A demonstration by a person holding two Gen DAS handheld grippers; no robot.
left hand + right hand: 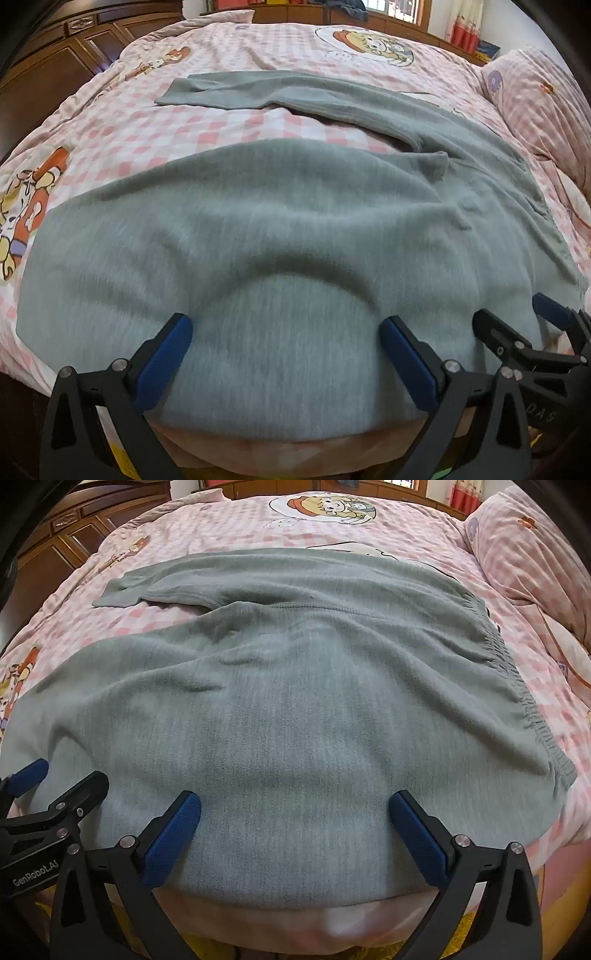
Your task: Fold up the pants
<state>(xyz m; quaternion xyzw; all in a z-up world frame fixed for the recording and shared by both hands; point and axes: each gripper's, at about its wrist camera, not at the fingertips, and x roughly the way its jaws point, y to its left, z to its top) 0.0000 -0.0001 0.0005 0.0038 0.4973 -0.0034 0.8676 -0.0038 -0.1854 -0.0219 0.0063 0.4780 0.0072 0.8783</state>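
Mostly I see the bed [258,122], its pink-and-white checked quilt printed with cartoon figures; the fisheye rim cuts off its edges, and the near edge below my tools is a blur I cannot read. A matching pillow [524,542] sits at the far right, partly cropped. Dark wooden cabinets [74,55] stand beyond the left side, their detail lost in shadow.

Spread across the quilt lie the grey fleece pants [280,229], the waistband toward the right with its gathered elastic clear in the right wrist view [517,679]. One leg runs away to the far left, the cuff end lying flat on the quilt [177,92]; the nearer leg fills the foreground and hangs over the bed's near edge, so its end is hidden from me.

My left gripper [286,326] stands wide apart over the near fabric, blue pads clasping nothing. My right gripper [295,801] is equally spread, nothing pinched; whether either tool's tips touch the cloth I cannot tell. Each tool shows at the edge of the other's view, just beside it. On the left one's body I read "GenRobot.AI"; on the right one's body only the letters "DAS" show, the rest cut off.
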